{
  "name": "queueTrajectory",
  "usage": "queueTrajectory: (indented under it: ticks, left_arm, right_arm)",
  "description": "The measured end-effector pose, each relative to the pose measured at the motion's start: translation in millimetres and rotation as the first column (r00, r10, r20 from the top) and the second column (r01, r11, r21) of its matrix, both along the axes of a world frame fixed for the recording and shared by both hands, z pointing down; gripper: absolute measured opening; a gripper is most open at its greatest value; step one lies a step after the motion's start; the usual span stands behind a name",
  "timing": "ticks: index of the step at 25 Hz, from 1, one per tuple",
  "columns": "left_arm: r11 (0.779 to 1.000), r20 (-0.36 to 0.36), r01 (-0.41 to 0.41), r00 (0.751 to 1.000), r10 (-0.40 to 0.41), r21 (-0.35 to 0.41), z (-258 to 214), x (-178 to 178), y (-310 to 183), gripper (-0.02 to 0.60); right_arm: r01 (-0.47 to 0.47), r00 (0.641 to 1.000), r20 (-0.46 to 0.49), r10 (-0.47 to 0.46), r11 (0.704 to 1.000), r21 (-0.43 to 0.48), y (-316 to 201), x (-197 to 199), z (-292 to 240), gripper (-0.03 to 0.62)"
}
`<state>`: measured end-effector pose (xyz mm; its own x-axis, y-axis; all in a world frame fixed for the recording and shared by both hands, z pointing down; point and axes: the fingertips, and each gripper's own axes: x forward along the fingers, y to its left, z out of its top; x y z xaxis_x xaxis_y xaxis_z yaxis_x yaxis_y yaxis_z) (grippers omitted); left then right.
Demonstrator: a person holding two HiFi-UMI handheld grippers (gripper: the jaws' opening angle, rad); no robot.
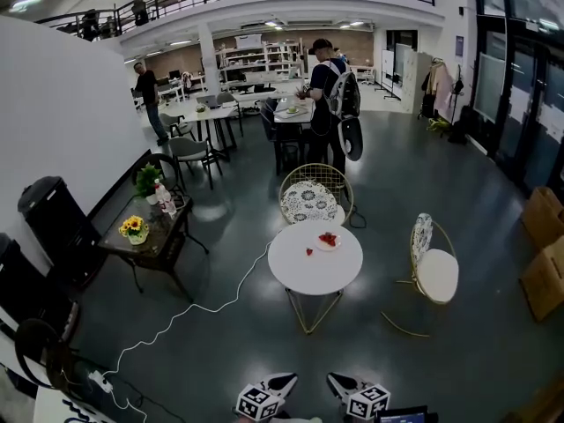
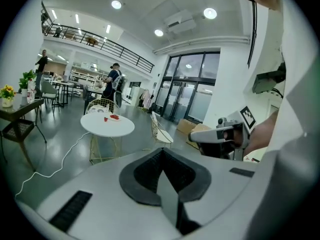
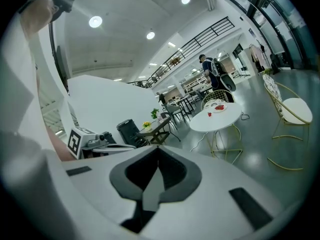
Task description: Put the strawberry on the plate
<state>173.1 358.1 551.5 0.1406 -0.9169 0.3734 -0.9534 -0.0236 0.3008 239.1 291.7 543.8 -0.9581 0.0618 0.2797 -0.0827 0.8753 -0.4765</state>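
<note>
A round white table (image 1: pixel 304 270) stands a few steps ahead of me. On its far side sits a small plate (image 1: pixel 330 241) holding red fruit, and a lone strawberry (image 1: pixel 309 252) lies just left of it. The same table (image 2: pixel 107 125), plate (image 2: pixel 115 117) and strawberry (image 2: pixel 105 118) show far off in the left gripper view, and again as table (image 3: pixel 215 120), plate (image 3: pixel 219 107) and strawberry (image 3: pixel 209 114) in the right gripper view. My left gripper (image 1: pixel 282 382) and right gripper (image 1: pixel 338 383) are held low and close to me, far from the table. Both are shut with nothing between their jaws.
A wire chair (image 1: pixel 315 192) stands behind the table and a cushioned one (image 1: pixel 434 270) to its right. At the left is a dark side table (image 1: pixel 150 236) with flowers, and a white cable (image 1: pixel 198 309) trails across the floor. A person (image 1: pixel 328 95) stands farther back. Cardboard boxes (image 1: pixel 542 254) sit at the right.
</note>
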Motion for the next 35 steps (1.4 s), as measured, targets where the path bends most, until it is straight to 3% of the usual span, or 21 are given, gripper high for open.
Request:
queueTrajectory:
  ticks: [21, 35]
  left_arm:
    - [0.999, 0.052, 0.021, 0.998, -0.019, -0.050, 2, 14, 14, 0.008]
    - [0.997, 0.072, 0.066, 0.995, -0.063, -0.050, 2, -7, 7, 0.008]
  right_arm:
    - [-0.016, 1.000, 0.006, 0.016, 0.999, -0.045, 14, 18, 8, 0.008]
    - [0.018, 1.000, -0.011, -0.019, 0.999, -0.052, 1, 6, 10, 0.008]
